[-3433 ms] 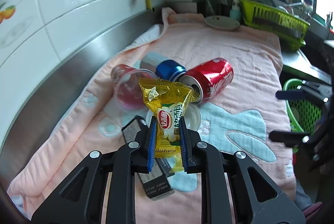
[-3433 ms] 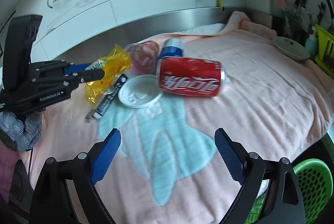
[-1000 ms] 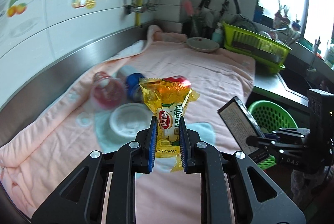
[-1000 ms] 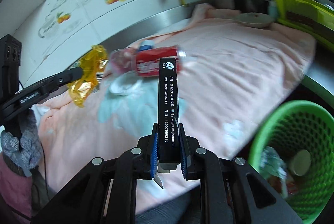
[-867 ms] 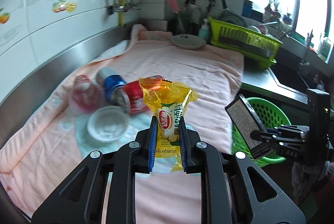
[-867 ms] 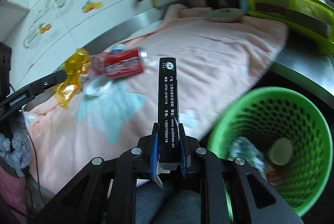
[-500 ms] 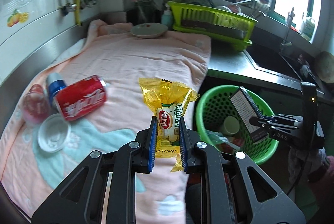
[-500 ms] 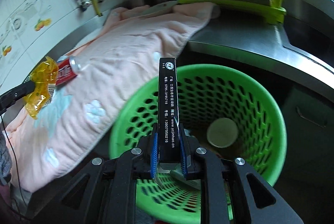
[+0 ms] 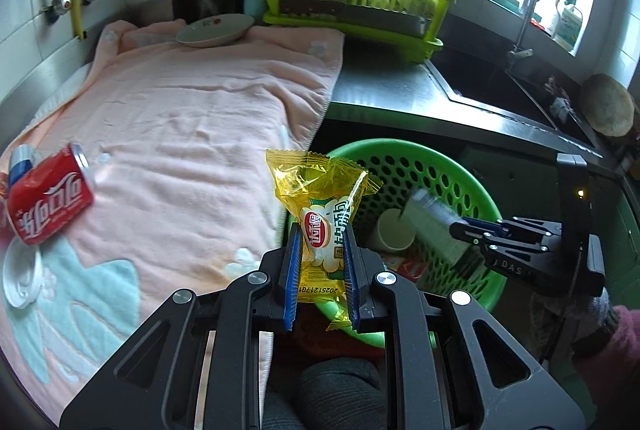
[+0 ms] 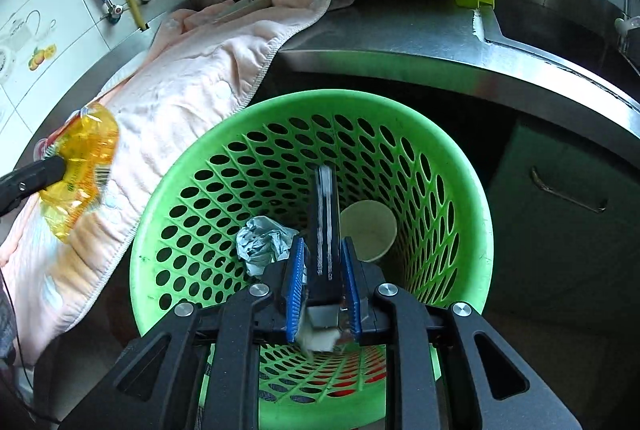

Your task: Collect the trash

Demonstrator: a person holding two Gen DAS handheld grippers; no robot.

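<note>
My left gripper (image 9: 320, 230) is shut on a yellow chip bag (image 9: 320, 197), held upright just over the near rim of the green mesh basket (image 9: 400, 153). In the right wrist view the bag (image 10: 80, 165) hangs left of the basket (image 10: 360, 101). My right gripper (image 10: 324, 242) points down into the basket. A black box (image 10: 324, 205) stands between its blue pads, blurred, with thin gaps at its sides. The left wrist view shows that box (image 9: 432, 226) smeared above the basket. A paper cup (image 10: 368, 230) and crumpled paper (image 10: 260, 242) lie inside.
On the pink towel (image 9: 180, 129) at the left lie a red can (image 9: 48, 201), a blue can (image 9: 18, 161) and a white lid (image 9: 20, 278). A plate (image 9: 216, 29), a green dish rack (image 9: 352, 1) and a sink (image 9: 500, 85) stand behind. The steel counter edge overhangs the basket.
Both grippers swung from over the towel to the green basket and tipped downward. The black box now looks shorter and blurred between the right pads, sliding toward the basket. The chip bag stays gripped.
</note>
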